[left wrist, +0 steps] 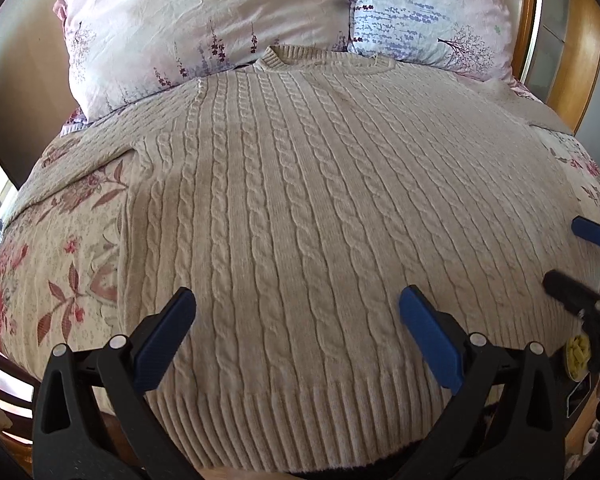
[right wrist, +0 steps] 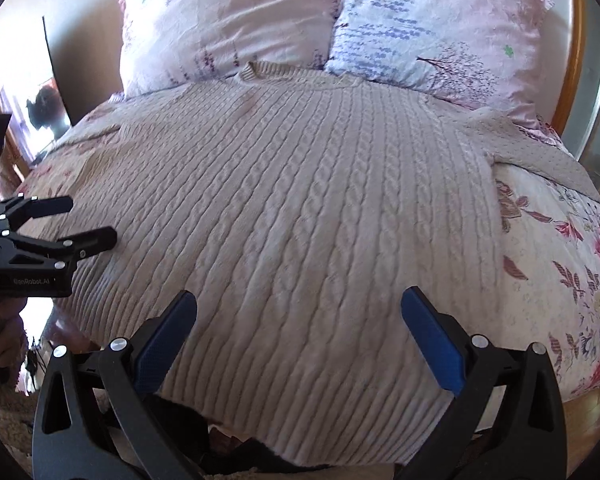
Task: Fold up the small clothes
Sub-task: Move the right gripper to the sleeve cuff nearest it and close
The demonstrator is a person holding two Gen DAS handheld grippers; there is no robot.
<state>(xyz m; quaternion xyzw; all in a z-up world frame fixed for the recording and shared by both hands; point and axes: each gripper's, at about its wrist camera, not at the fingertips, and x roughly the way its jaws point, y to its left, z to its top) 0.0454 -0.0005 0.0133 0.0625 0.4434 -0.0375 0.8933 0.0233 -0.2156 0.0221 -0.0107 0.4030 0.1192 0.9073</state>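
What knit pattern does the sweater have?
The cream sweater has a vertical cable-knit pattern with a ribbed hem, clearest in the left wrist view.

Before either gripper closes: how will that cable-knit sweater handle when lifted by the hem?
The cable-knit sweater will probably be floppy: it follows the bedspread. The thick knit suggests it is heavyish. The ribbed hem should grip well, not slip.

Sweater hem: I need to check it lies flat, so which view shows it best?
The left wrist view: the ribbed hem runs across the frame between the open left gripper's fingers, ribs sharp. The right wrist view shows the hem paler and softer, partly behind the right gripper.
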